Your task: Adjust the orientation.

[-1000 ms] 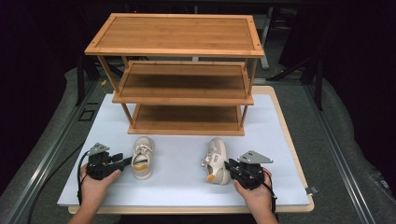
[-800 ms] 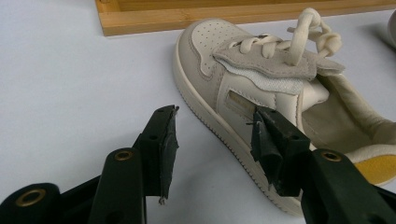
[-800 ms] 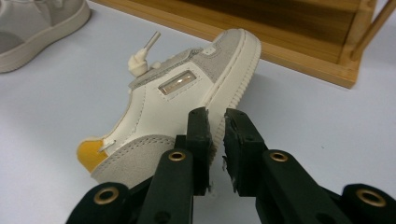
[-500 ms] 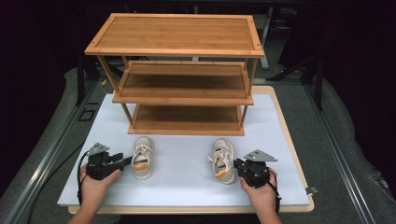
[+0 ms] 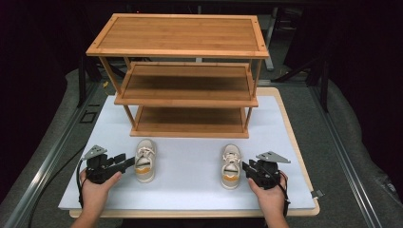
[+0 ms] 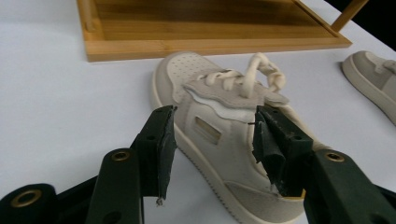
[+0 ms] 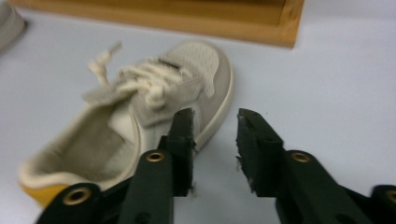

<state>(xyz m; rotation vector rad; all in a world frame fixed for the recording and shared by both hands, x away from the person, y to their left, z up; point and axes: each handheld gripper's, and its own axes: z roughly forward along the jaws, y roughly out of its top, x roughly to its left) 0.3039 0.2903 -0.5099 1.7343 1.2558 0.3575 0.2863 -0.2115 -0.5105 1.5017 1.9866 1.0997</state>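
While both hands sit at the near edge of the white mat, each gripper points at a shoe. Left gripper, near left: jaws wide, straddling the heel half of the left shoe; in the left gripper view the pads stand either side of that shoe, the right pad close against the collar, contact uncertain. Right gripper, near right: jaws have just been opening, now parted with only bare mat between them; the right shoe lies just left of its tips, and in the right gripper view the left pad overlaps the sole edge. Shoes stand well apart, toes pointing far. Beyond them, the three-tier wooden rack stands on the mat's far half.
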